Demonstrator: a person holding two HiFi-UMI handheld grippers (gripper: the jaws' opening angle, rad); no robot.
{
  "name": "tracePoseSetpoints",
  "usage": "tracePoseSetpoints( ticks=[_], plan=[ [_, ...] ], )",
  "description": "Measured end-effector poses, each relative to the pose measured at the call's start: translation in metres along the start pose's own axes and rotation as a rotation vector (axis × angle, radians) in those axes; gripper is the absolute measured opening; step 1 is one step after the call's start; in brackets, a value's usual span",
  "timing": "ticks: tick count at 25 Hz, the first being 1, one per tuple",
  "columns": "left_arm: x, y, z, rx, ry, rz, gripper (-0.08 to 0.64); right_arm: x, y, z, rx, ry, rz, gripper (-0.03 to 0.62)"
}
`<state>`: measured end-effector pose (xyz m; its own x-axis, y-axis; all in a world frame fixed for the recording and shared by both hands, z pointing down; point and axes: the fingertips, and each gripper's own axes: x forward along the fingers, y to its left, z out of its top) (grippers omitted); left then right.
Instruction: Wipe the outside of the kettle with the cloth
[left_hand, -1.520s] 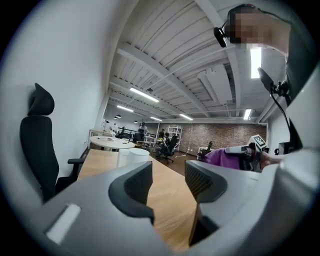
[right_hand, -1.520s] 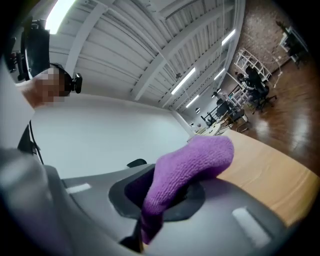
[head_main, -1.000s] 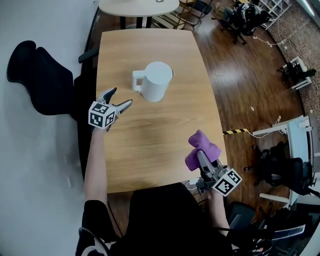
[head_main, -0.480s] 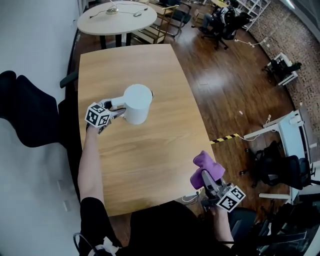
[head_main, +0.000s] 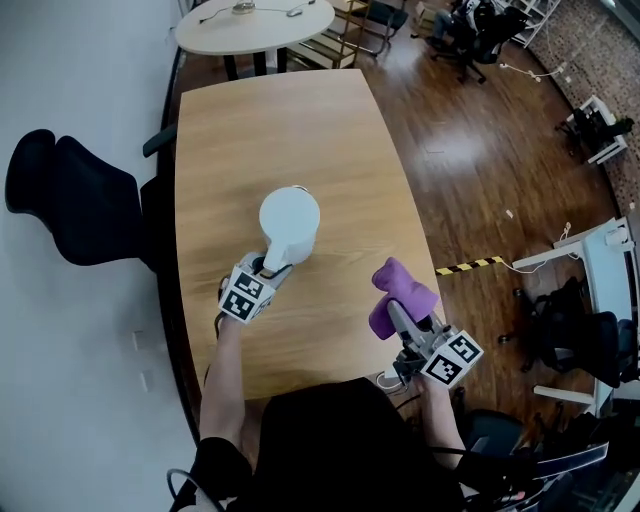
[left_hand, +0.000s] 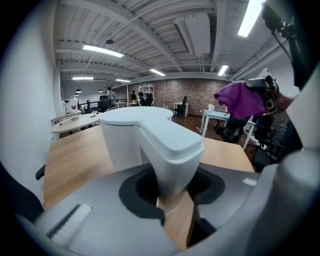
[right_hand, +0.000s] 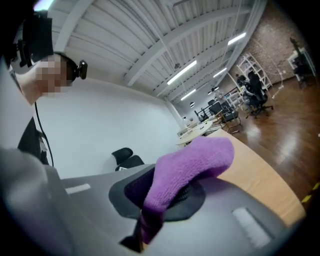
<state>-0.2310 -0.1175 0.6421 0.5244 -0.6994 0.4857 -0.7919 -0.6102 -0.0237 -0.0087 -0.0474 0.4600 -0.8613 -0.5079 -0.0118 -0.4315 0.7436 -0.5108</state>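
Note:
A white kettle (head_main: 290, 222) stands on the wooden table (head_main: 260, 130), its handle (left_hand: 167, 155) turned toward me. My left gripper (head_main: 270, 268) has just been closing and is now shut on that handle; the left gripper view shows the dark pads clamped on the white handle. At the table's right front edge my right gripper (head_main: 398, 315) is shut on a purple cloth (head_main: 398, 292), which bunches up above the jaws (right_hand: 187, 167). The cloth hangs clear of the kettle, to its right.
A black office chair (head_main: 70, 200) stands left of the table. A round table (head_main: 255, 22) sits beyond its far end. Right of the table lie wooden floor, a strip of black-and-yellow tape (head_main: 470, 266), white desks and more chairs.
The kettle now stands nearer to me, with its handle turned my way. My left gripper went from open beside it to shut on the handle. The cloth stays in my right gripper.

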Motion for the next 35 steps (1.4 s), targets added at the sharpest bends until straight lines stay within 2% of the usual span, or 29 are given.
tracePoseSetpoints(
  ticks=[2, 4, 6, 9, 11, 12, 14, 17, 20, 22, 23, 25, 27, 28, 29, 31, 33, 35],
  plan=[
    [-0.014, -0.04, -0.002, 0.0, 0.027, 0.008, 0.252, 0.02, -0.005, -0.005, -0.108, 0.12, 0.002, 0.02],
    [-0.031, -0.073, -0.004, -0.001, 0.045, 0.006, 0.252, 0.05, 0.002, -0.016, -0.25, 0.268, 0.045, 0.02],
    [-0.043, -0.097, -0.014, 0.015, 0.061, 0.0, 0.252, 0.086, 0.027, -0.032, -0.409, 0.4, 0.15, 0.02],
    [-0.054, -0.11, -0.03, 0.033, 0.062, -0.002, 0.252, 0.143, 0.084, -0.066, -0.693, 0.565, 0.332, 0.021],
    [-0.06, -0.109, -0.036, 0.025, 0.055, 0.008, 0.252, 0.17, 0.109, -0.101, -0.847, 0.689, 0.396, 0.028],
    [-0.062, -0.107, -0.037, 0.019, 0.052, 0.013, 0.252, 0.179, 0.112, -0.12, -0.893, 0.755, 0.41, 0.028],
    [-0.066, -0.105, -0.039, 0.008, 0.044, 0.025, 0.25, 0.188, 0.11, -0.148, -0.905, 0.855, 0.432, 0.028],
    [-0.073, -0.104, -0.038, -0.001, 0.03, 0.033, 0.25, 0.195, 0.096, -0.143, -0.794, 0.877, 0.422, 0.028],
    [-0.079, -0.095, -0.042, -0.015, 0.011, 0.034, 0.252, 0.224, 0.04, -0.114, -0.698, 0.84, 0.253, 0.028],
    [-0.081, -0.088, -0.046, -0.022, 0.002, 0.035, 0.252, 0.235, 0.015, -0.093, -0.698, 0.825, 0.144, 0.028],
    [-0.082, -0.086, -0.048, -0.025, -0.002, 0.033, 0.252, 0.234, 0.021, -0.087, -0.713, 0.818, 0.137, 0.028],
    [-0.082, -0.081, -0.052, -0.032, -0.015, 0.031, 0.252, 0.223, 0.065, -0.097, -0.751, 0.817, 0.238, 0.026],
    [-0.084, -0.075, -0.059, -0.038, -0.028, 0.036, 0.252, 0.205, 0.11, -0.14, -0.835, 0.86, 0.385, 0.028],
    [-0.084, -0.073, -0.062, -0.041, -0.032, 0.041, 0.252, 0.198, 0.117, -0.16, -0.875, 0.878, 0.422, 0.028],
    [-0.083, -0.073, -0.064, -0.043, -0.035, 0.045, 0.252, 0.197, 0.112, -0.17, -0.888, 0.877, 0.422, 0.028],
    [-0.081, -0.073, -0.064, -0.045, -0.039, 0.046, 0.252, 0.205, 0.075, -0.158, -0.821, 0.83, 0.327, 0.028],
    [-0.08, -0.072, -0.063, -0.046, -0.041, 0.043, 0.252, 0.216, 0.022, -0.129, -0.737, 0.785, 0.169, 0.028],
    [-0.082, -0.069, -0.064, -0.045, -0.043, 0.039, 0.252, 0.22, -0.007, -0.105, -0.712, 0.774, 0.053, 0.026]
  ],
)
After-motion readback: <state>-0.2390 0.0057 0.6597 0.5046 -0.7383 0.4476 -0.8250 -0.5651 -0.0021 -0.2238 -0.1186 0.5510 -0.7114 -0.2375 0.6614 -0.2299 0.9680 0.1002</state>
